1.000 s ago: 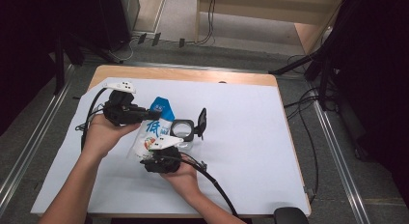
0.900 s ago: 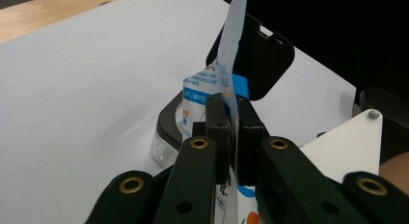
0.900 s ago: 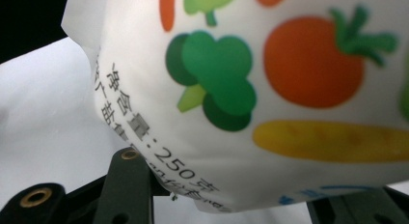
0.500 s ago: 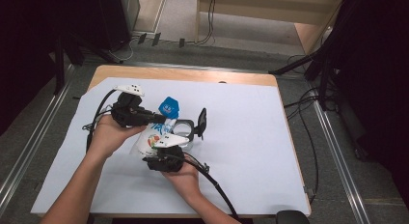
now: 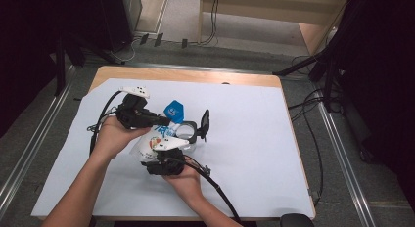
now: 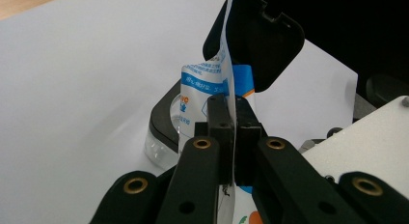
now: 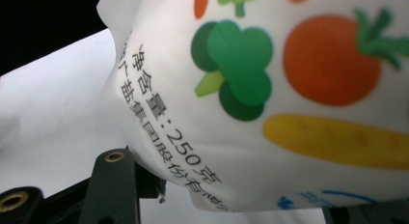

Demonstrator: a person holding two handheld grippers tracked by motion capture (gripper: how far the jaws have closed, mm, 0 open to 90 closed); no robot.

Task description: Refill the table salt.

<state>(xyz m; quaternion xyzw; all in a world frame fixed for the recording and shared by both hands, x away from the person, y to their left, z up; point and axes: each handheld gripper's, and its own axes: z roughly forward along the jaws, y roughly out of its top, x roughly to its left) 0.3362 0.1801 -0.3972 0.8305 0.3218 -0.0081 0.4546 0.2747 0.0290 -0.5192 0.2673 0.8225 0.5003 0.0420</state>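
A white pouch [image 5: 147, 145] with a blue top and vegetable pictures hangs tilted over the table between both hands. My left gripper [image 5: 164, 122] is shut on the pouch's thin top edge [image 6: 225, 64], with the jaws [image 6: 230, 113] pinched tight on it. Just beyond it stands a clear round container [image 5: 186, 132] with its black lid [image 5: 204, 124] flipped up. My right gripper [image 5: 162, 152] holds the pouch's lower body [image 7: 270, 89]. Its jaws have just been opening, and one finger [image 7: 113, 185] still touches the bulging pouch between them.
The table is covered by a white sheet [image 5: 254, 153], with the wooden edge [image 5: 195, 76] showing at the back. Cables trail from both grippers toward the front edge. Dark equipment and cables stand on the floor around the table.
The left gripper has shifted a little to the right with the pouch's top, bringing the blue end closer to the container. The right hand has stayed put.
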